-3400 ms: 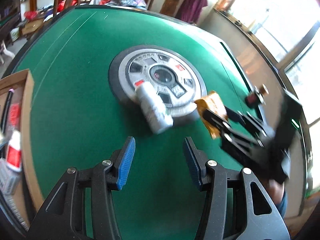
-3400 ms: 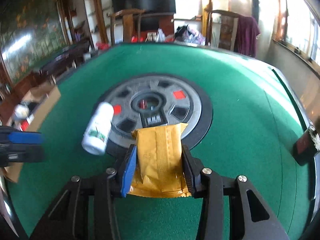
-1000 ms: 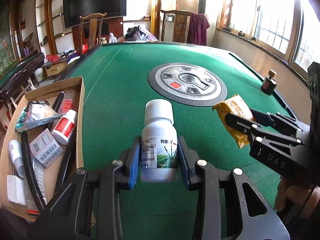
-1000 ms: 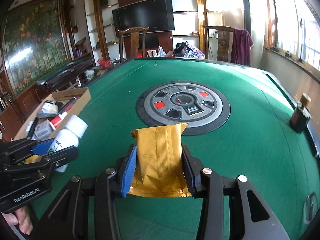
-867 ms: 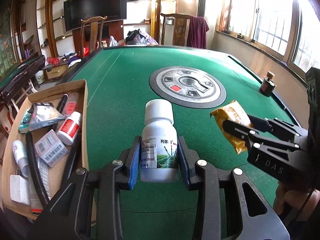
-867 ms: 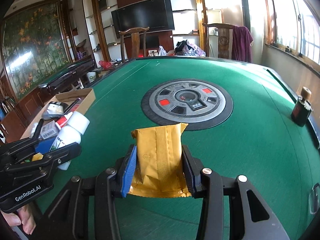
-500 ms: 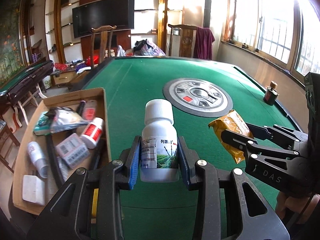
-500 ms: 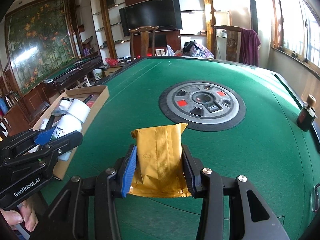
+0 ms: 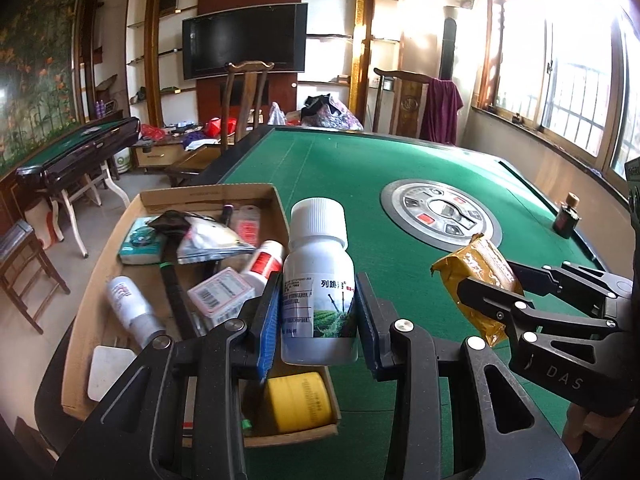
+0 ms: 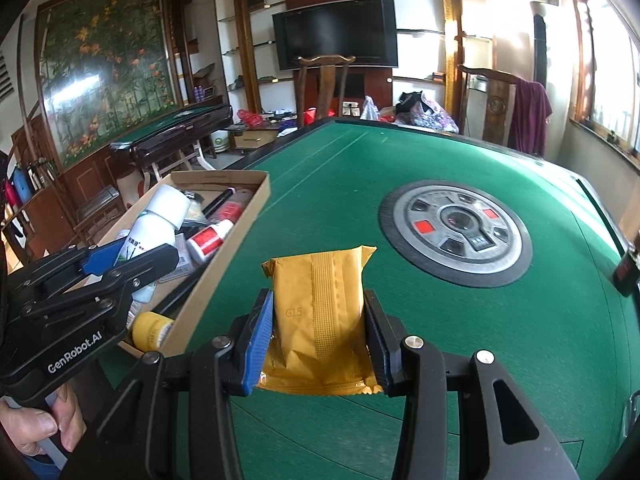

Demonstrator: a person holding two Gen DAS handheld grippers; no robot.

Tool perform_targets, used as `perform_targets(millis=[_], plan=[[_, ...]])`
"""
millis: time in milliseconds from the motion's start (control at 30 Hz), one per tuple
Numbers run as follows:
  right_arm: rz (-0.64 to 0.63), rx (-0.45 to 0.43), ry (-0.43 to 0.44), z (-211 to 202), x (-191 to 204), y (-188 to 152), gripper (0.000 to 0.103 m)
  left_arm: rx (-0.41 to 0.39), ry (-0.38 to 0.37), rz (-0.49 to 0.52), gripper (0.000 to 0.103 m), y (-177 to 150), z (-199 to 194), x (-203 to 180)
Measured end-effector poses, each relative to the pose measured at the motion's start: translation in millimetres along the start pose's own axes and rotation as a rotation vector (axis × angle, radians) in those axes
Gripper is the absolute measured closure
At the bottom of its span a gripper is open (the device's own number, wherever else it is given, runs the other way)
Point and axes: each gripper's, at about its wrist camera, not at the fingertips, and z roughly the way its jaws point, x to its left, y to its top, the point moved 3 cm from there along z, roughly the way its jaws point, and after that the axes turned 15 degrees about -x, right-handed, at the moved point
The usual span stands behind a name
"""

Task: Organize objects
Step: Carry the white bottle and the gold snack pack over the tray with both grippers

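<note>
Left gripper (image 9: 316, 312) clamped on the white bottle (image 9: 318, 284) around its labelled body, cap up and upright — gripped low, likely so the bottle would drop base-first. Hung over the near right edge of the cardboard box (image 9: 208, 194), above a yellow roll (image 9: 298, 402) in the near corner. Right gripper (image 10: 318, 328) closed on the tan sachet (image 10: 320, 312), pads pressing its two long sides, top seal poking forward past the fingertips. Held over the green table (image 10: 480, 340), just right of the box's long edge — apparently waiting its turn. Box set at the table's left edge, already crowded with tubes, packets and a black pen-like stick. Small dark bottle (image 9: 566, 216) left alone near the far right edge.
</note>
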Motion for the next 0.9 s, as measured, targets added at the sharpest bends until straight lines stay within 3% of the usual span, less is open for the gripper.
perform_targets(millis=[900], plan=[[-0.136, 0.043, 0.125, 59.8, 102.3, 39.4, 0.059, -0.015, 0.128, -0.144, 0.069, -3.4, 0.5, 91.9]])
